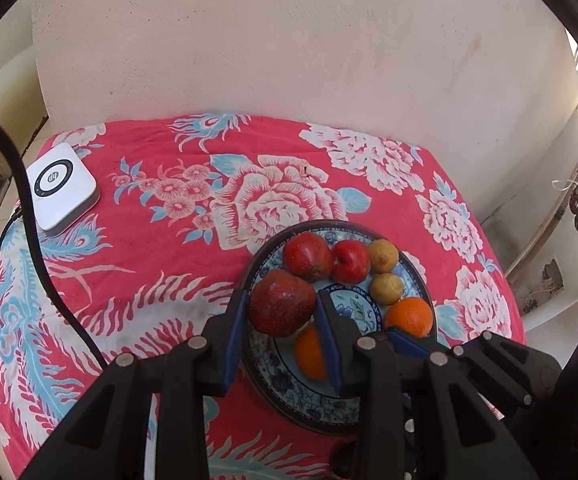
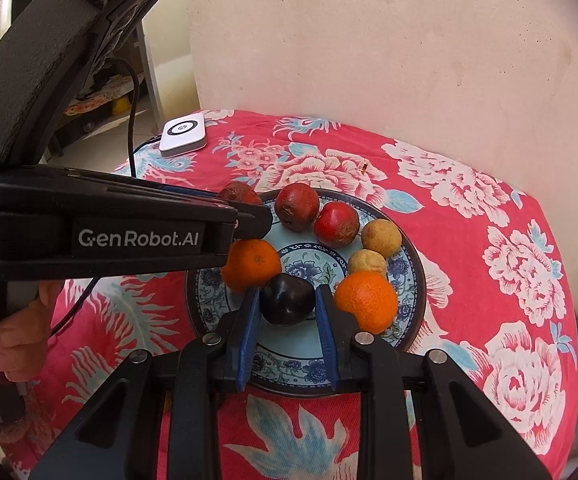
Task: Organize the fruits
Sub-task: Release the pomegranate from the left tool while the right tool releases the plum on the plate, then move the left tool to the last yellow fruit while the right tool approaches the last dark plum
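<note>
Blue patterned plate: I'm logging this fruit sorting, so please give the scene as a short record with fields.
surface: red floral tablecloth
plate: blue patterned plate, on the cloth
left gripper: shut on a large red apple over the plate's rim
right gripper: shut on a dark purple plum over the plate
fruit on plate: two red apples, two yellowish lemons, two oranges
other: white square device, far corner

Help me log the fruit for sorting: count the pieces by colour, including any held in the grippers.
Red: 3, one in the left gripper, two on the plate
Orange: 2
Yellow-brown: 2
Dark purple: 1, in the right gripper
Total: 8
</note>
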Action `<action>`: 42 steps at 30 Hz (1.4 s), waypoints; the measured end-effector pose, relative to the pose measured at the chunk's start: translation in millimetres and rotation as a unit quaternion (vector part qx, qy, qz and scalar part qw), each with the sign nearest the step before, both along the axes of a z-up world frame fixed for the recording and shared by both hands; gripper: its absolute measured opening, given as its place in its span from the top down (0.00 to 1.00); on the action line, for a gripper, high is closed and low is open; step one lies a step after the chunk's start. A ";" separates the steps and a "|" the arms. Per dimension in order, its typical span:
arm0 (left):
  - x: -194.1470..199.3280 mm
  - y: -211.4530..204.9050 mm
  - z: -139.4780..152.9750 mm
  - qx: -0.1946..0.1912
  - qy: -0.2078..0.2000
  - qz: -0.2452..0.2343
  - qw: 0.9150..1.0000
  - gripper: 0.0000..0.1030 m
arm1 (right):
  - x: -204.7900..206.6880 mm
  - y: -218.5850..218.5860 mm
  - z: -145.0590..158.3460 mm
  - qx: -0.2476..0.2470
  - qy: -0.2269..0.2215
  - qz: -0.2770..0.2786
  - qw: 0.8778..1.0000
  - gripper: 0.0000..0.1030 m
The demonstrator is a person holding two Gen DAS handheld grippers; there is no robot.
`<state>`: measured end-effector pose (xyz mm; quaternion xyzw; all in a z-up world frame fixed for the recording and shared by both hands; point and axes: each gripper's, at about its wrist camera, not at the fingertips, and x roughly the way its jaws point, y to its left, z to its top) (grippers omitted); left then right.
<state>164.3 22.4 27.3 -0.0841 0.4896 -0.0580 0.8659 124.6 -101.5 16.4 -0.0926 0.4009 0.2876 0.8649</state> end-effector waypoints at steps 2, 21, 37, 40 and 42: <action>1.1 -1.0 -0.4 0.000 0.000 -0.001 1.000 0.65 | 0.8 -0.5 -0.2 0.002 -0.002 0.000 1.000 0.72; -3.2 1.0 4.2 0.009 -0.002 0.001 1.000 0.55 | -2.4 -4.4 -0.2 0.015 0.001 -0.011 1.000 0.64; -34.9 0.9 26.4 0.040 -0.020 0.015 0.999 0.54 | -21.6 -25.1 16.1 0.024 -0.008 -0.031 0.999 0.64; -45.2 3.0 29.5 0.035 -0.020 0.024 0.999 0.54 | -26.6 -29.2 18.4 0.029 -0.006 -0.035 0.999 0.64; -52.6 3.6 31.7 0.036 -0.022 0.030 0.999 0.54 | -29.7 -31.3 18.8 0.035 0.001 -0.036 0.999 0.64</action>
